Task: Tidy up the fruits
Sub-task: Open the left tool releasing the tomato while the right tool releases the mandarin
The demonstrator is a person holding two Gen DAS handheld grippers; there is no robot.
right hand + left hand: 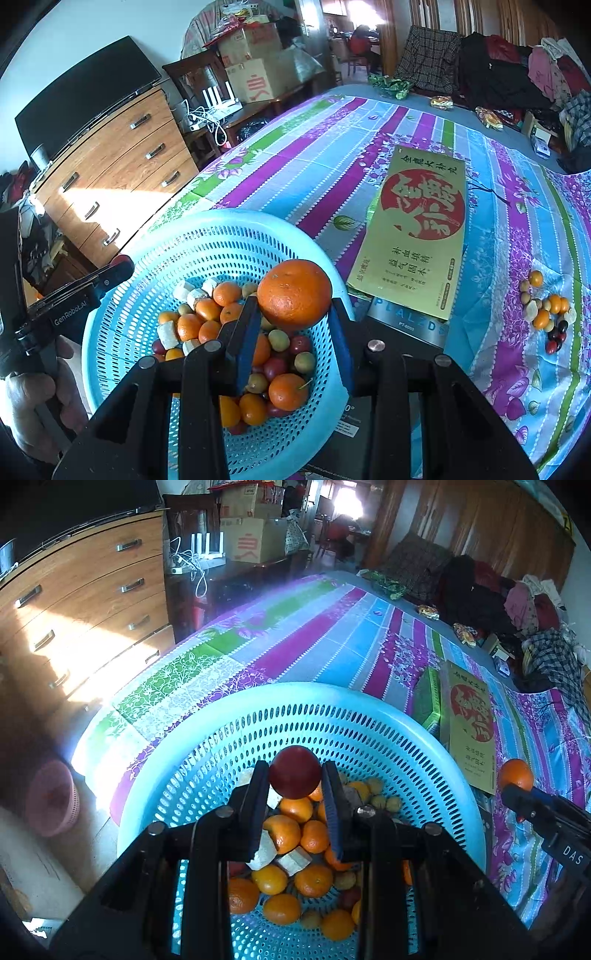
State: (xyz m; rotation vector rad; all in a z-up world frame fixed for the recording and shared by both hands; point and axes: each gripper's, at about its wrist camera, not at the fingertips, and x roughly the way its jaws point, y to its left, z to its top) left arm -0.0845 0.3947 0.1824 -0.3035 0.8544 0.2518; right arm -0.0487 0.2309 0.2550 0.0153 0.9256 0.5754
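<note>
Basket (pixel 424 734) was hovered over: a red fruit (pixel 294 771) was clamped by the left gripper (pixel 295 782), an orange (pixel 294 293) by the right gripper (pixel 293 314).

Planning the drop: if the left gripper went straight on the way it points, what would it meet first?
Probably the far wall of the blue basket, just beyond the red fruit held by the left gripper; depth is unclear.

Basket (pixel 207 236) mouth open above – gold box (pixel 417 236) crowds its right rim
</note>
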